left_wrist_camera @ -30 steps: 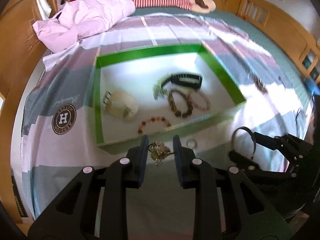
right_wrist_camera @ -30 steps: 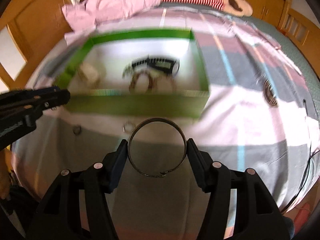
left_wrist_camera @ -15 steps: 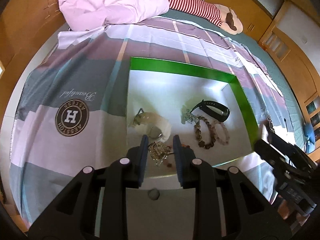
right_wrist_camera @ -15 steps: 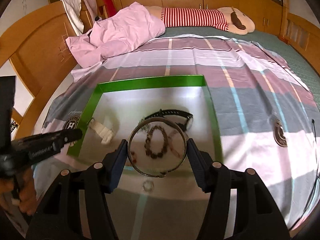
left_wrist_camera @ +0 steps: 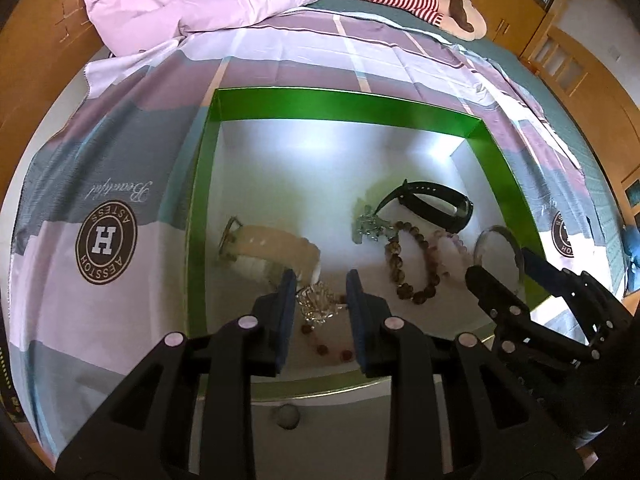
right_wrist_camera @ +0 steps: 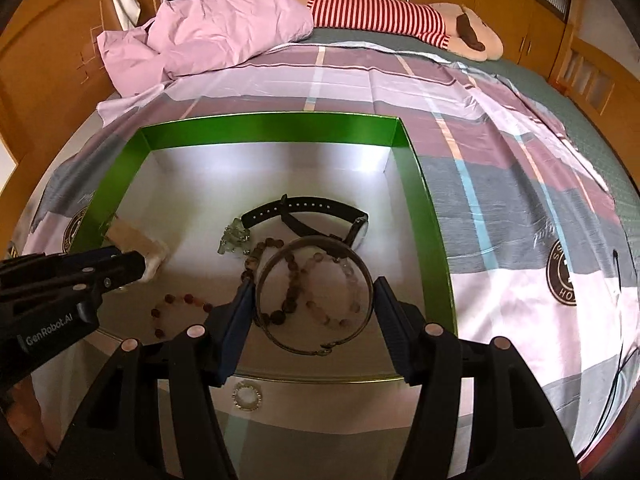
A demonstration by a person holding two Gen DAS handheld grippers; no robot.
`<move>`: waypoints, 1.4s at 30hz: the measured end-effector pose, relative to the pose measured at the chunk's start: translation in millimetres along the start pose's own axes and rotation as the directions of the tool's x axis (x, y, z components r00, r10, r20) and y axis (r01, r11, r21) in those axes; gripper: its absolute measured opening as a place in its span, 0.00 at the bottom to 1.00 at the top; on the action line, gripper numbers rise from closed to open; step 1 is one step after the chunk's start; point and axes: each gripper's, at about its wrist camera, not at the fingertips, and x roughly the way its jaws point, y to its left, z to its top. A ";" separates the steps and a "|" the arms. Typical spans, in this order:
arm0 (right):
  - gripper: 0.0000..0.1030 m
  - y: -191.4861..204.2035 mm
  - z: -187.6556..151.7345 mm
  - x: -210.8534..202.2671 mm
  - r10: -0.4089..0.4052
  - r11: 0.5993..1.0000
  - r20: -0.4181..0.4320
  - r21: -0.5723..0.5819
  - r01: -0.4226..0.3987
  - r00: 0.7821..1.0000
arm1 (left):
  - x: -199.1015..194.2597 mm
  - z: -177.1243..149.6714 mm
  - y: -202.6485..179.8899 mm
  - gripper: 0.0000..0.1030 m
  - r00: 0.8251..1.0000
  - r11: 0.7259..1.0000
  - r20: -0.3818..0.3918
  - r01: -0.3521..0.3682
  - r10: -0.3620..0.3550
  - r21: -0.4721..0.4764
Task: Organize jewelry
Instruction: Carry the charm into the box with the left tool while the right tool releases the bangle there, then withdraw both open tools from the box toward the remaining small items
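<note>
Your left gripper (left_wrist_camera: 320, 300) holds a small silvery chain cluster (left_wrist_camera: 318, 304) between its narrow-set pads, low in the centre of the left wrist view, above the near part of the green-walled box (left_wrist_camera: 340, 98). Your right gripper (right_wrist_camera: 314, 304) has the thin metal bangle (right_wrist_camera: 314, 294) spanning its wide-set fingers; the jaws are opening at this moment, with the ring between them and both sides meeting the pads. In the right wrist view the bangle sits at lower centre, over the beaded bracelets.

On the box's pale floor, a dark brown bead bracelet (left_wrist_camera: 406, 264) and a pinkish bead bracelet (left_wrist_camera: 448, 252) lie touching each other right of centre in the left wrist view. A black watch (left_wrist_camera: 434, 202) lies just above them, with a small glassy charm (left_wrist_camera: 370, 228) at its left end. A cream-coloured band (left_wrist_camera: 268, 250) lies left of centre, near the left wall. A string of reddish beads (right_wrist_camera: 176, 308) shows at lower left of the right wrist view, partly behind the left gripper's fingers in the other.

Outside the near wall, a small sparkly ring (right_wrist_camera: 247, 395) rests on the plaid sheet (right_wrist_camera: 500, 208). At the top of both views lie a crumpled pink cloth (right_wrist_camera: 224, 28) and a striped plush toy (right_wrist_camera: 400, 20), with wooden furniture (right_wrist_camera: 52, 68) around the bed.
</note>
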 end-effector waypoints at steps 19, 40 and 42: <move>0.70 17.2 -60.9 -59.0 0.126 0.991 -0.041 -0.030 -0.127 0.991 | -81.3 -36.6 1.0 0.43 0.985 0.998 0.167 -0.049 0.041 0.046; 0.58 44.4 -78.2 23.4 0.056 0.995 -0.145 -0.079 -0.068 0.988 | -54.9 -57.4 49.5 0.57 0.988 0.986 0.008 -0.155 0.156 -0.062; 0.48 49.4 -76.6 23.7 0.074 0.991 -0.140 -0.099 -0.089 0.987 | -49.6 -58.2 49.8 0.59 0.987 0.985 -0.018 -0.160 0.159 -0.067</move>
